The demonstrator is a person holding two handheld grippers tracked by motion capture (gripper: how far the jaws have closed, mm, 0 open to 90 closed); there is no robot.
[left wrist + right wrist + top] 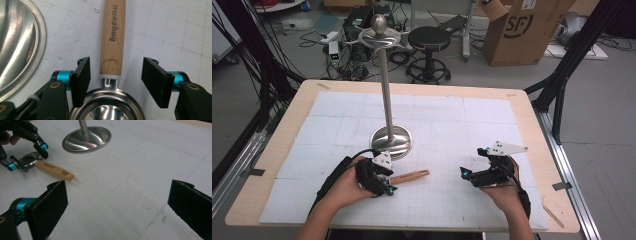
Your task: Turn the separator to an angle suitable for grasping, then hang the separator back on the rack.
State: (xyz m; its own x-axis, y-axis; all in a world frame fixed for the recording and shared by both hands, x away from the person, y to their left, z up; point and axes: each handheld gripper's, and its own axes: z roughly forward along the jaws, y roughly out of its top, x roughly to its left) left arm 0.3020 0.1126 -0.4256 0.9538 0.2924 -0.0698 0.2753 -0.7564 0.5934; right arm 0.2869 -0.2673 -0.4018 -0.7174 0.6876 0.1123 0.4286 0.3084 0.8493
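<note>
High view shows the wooden-handled strainer lying on the surface beside the hanging stand, unlifted; the left gripper straddles its neck half-open without gripping, while the right gripper waits wide open, empty.

One utensil with a wooden handle lies on the table, just in front of the base of the one metal stand. Two grippers are in view, the left gripper beside that base and the right gripper well off to the stand's right. Beyond the table, behind the stand, are one black stool and one cardboard box.
</note>
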